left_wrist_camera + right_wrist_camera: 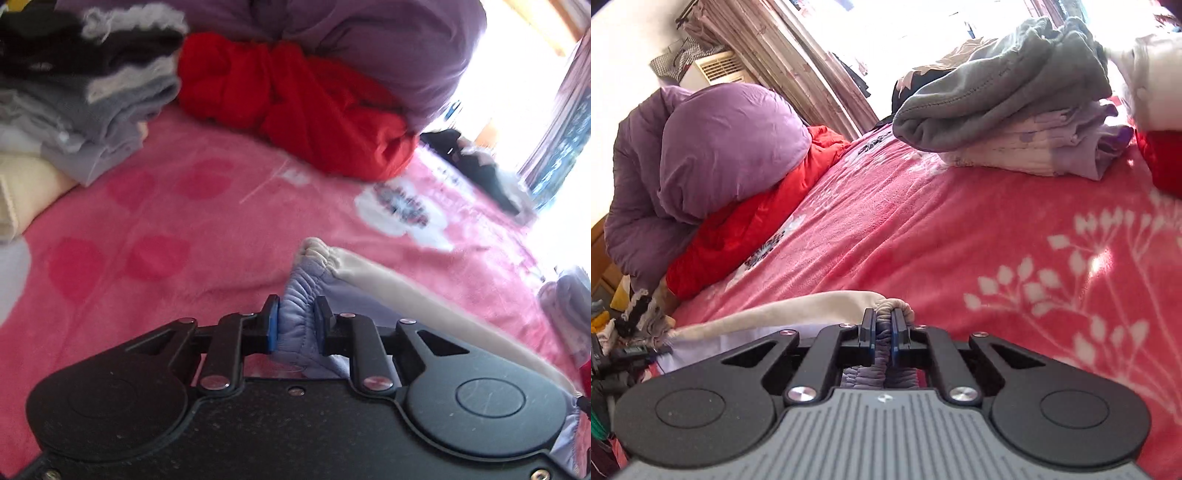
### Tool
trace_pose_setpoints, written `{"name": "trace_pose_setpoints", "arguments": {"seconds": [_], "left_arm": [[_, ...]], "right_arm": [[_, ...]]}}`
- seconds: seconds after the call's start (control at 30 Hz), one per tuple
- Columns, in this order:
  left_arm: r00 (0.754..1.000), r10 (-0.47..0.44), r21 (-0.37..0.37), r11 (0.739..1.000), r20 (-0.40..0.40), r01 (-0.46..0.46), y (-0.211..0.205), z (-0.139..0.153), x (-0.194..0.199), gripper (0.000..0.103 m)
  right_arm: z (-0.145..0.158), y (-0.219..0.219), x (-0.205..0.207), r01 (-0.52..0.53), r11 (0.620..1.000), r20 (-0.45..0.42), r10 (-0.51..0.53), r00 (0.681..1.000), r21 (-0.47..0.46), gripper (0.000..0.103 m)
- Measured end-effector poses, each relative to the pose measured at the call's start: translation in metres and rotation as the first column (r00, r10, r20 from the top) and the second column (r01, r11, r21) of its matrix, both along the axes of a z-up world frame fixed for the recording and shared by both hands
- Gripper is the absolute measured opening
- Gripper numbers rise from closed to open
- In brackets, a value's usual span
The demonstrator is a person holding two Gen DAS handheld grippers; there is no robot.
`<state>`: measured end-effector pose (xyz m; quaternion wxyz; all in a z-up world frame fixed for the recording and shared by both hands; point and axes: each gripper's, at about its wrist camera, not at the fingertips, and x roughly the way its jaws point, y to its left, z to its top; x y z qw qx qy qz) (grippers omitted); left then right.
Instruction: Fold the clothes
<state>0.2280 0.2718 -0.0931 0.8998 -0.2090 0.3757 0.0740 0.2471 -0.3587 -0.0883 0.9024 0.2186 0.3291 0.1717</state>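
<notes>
I hold one lilac garment with a gathered elastic waistband and a cream fleece lining, low over the pink blanket. My left gripper (297,317) is shut on the lilac waistband (299,295); the cream lining (424,299) stretches away to the right. My right gripper (882,326) is shut on the other end of the same waistband (886,310), with the cream lining (783,310) running off to the left.
The pink floral blanket (960,229) covers the bed. A purple duvet (713,147) lies on a red garment (295,103). Folded stacks: grey and black clothes (92,81) on the left, grey and lilac clothes (1015,110) on the right. A dark garment (476,166) lies near the bright window.
</notes>
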Motion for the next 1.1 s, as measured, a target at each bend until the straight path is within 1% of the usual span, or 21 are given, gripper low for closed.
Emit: {"name": "trace_pose_setpoints", "arguments": {"seconds": [0.03,0.07,0.1,0.13,0.17,0.2,0.23,0.33,0.4,0.43,0.47,0.5,0.53,0.57,0.67,0.73,0.83,0.9,0.97,1.03,1.1], "left_arm": [[1.000,-0.009,0.001,1.000,-0.020,0.009,0.002,-0.005,0.001,0.029],[0.999,-0.014,-0.007,1.000,-0.028,0.014,0.005,-0.010,0.001,0.035],[1.000,-0.012,-0.016,1.000,-0.015,0.012,0.008,-0.009,-0.002,0.039],[1.000,-0.004,-0.006,1.000,0.004,0.004,0.009,-0.007,-0.005,0.051],[1.000,0.006,0.011,1.000,0.021,-0.006,0.009,-0.004,-0.007,0.061],[0.999,0.015,0.028,0.999,0.038,-0.016,0.009,-0.001,-0.010,0.061],[0.999,0.014,0.035,0.999,0.041,-0.015,0.009,0.000,-0.010,0.061],[0.999,-0.031,0.039,0.999,0.035,0.029,0.006,-0.003,0.004,0.061],[0.997,-0.068,0.067,0.996,0.023,0.066,0.001,-0.006,0.016,0.061],[0.996,-0.086,0.082,0.993,0.016,0.084,-0.001,-0.009,0.022,0.058],[0.995,-0.097,0.086,0.992,0.010,0.096,-0.001,-0.009,0.027,0.039],[0.994,-0.106,0.084,0.991,0.004,0.105,-0.002,-0.008,0.030,0.035],[0.993,-0.114,0.082,0.990,-0.001,0.114,-0.002,-0.007,0.034,0.020],[0.994,-0.108,0.071,0.992,0.009,0.107,-0.001,-0.004,0.035,0.017],[0.995,-0.090,0.044,0.995,0.045,0.088,0.000,0.004,0.037,0.016],[0.995,-0.092,0.063,0.994,0.033,0.090,-0.005,0.000,0.046,0.015],[0.996,-0.072,0.027,0.997,0.057,0.071,-0.007,-0.003,0.054,0.015],[0.993,-0.069,0.007,0.998,0.096,0.069,-0.007,0.009,0.056,0.015],[0.990,-0.070,-0.013,0.997,0.126,0.072,-0.007,0.021,0.059,0.014],[0.988,-0.080,0.000,0.997,0.130,0.081,-0.009,0.027,0.067,0.014],[0.992,-0.082,0.007,0.997,0.099,0.081,-0.013,0.024,0.080,0.015]], "right_arm": [[-0.003,0.001,0.003,-0.015,1.000,-0.023,0.014,1.000,-0.020,0.011],[-0.007,0.001,0.006,-0.035,0.999,-0.054,0.033,0.998,-0.038,0.012],[-0.010,0.000,0.008,-0.045,0.998,-0.078,0.042,0.996,-0.044,0.018],[-0.012,-0.003,0.008,-0.046,0.998,-0.094,0.042,0.995,-0.038,0.036],[-0.013,-0.008,0.007,-0.045,0.999,-0.098,0.042,0.994,-0.027,0.046],[-0.011,-0.012,0.006,-0.043,0.999,-0.085,0.041,0.995,-0.011,0.059],[-0.010,-0.015,0.006,-0.035,0.999,-0.073,0.035,0.997,0.001,0.062],[-0.011,-0.018,0.014,-0.039,0.999,-0.054,0.040,0.998,0.020,0.062],[-0.015,-0.013,0.022,-0.077,0.997,-0.055,0.077,0.995,0.014,0.062],[-0.017,-0.009,0.025,-0.098,0.995,-0.054,0.098,0.994,-0.005,0.060],[-0.017,-0.005,0.027,-0.120,0.992,-0.051,0.119,0.992,-0.033,0.055],[-0.018,-0.001,0.030,-0.153,0.987,-0.053,0.151,0.987,-0.041,0.025],[-0.018,0.001,0.032,-0.179,0.983,-0.062,0.177,0.982,-0.035,0.019],[-0.016,0.002,0.032,-0.176,0.984,-0.055,0.173,0.983,-0.039,0.019],[-0.002,-0.006,0.027,-0.116,0.992,-0.001,0.116,0.993,-0.039,0.018],[0.005,-0.014,0.025,-0.080,0.996,0.024,0.081,0.996,-0.040,0.017],[0.003,-0.015,0.026,-0.070,0.995,0.011,0.071,0.997,-0.064,0.017],[0.005,-0.017,0.024,-0.063,0.997,0.018,0.064,0.998,-0.042,0.017],[0.015,-0.018,0.019,-0.063,0.997,0.046,0.065,0.997,-0.036,0.017],[0.018,-0.023,0.017,-0.058,0.998,0.057,0.059,0.997,-0.015,0.017],[0.012,-0.027,0.020,-0.033,0.999,0.039,0.033,0.999,-0.001,0.017]]}}
